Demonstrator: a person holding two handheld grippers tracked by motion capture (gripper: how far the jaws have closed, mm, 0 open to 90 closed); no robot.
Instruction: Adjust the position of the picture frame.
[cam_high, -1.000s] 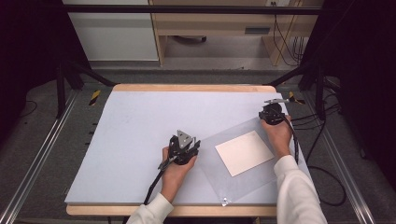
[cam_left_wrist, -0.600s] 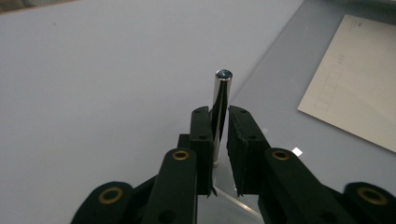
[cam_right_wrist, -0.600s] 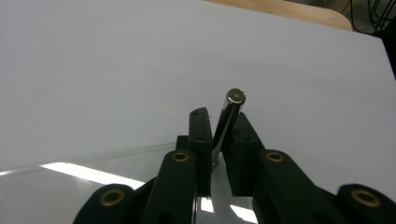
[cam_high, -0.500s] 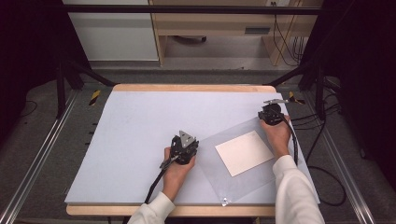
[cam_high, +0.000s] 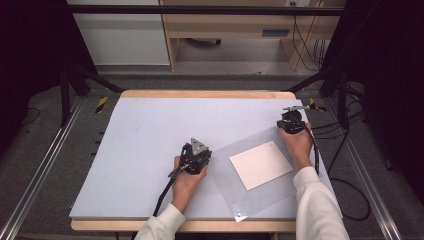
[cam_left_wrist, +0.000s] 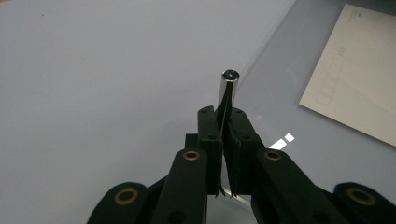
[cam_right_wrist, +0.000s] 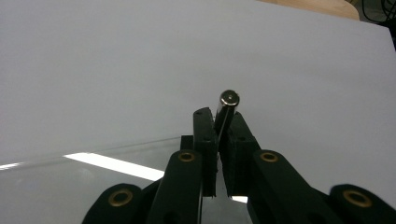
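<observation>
the left tongs (cam_high: 202, 161) are closed on the near-left corner of a clear plastic sleeve (cam_high: 235, 192), and in the left gripper view a small metal stud (cam_left_wrist: 229, 88) on that corner stands up between the black jaws. these jaws have just been closing, with the sleeve edge between them. the right tongs (cam_high: 289, 123) are also closed, on the far corner of the same sleeve, where the right gripper view shows a second metal stud (cam_right_wrist: 228, 105) pinched between the jaws. the sleeve lies flat on the right half of the table (cam_high: 140, 145), turned like a diamond, and a white card (cam_high: 261, 164) is inside or under it; i cannot tell which.

the step in hand seems to be to take the sleeve by two opposite corners, maybe to lift or stretch it. to do it well, i think both hands should rise together and at the same speed, so the film stays tight and the card does not slide. the grip is only on thin edges, so a slow pull is safer than a quick one.

counted: one sleeve, one card, two tongs, two studs in the tongs, and one more small clip (cam_high: 240, 217) on the near corner of the sleeve.
</observation>
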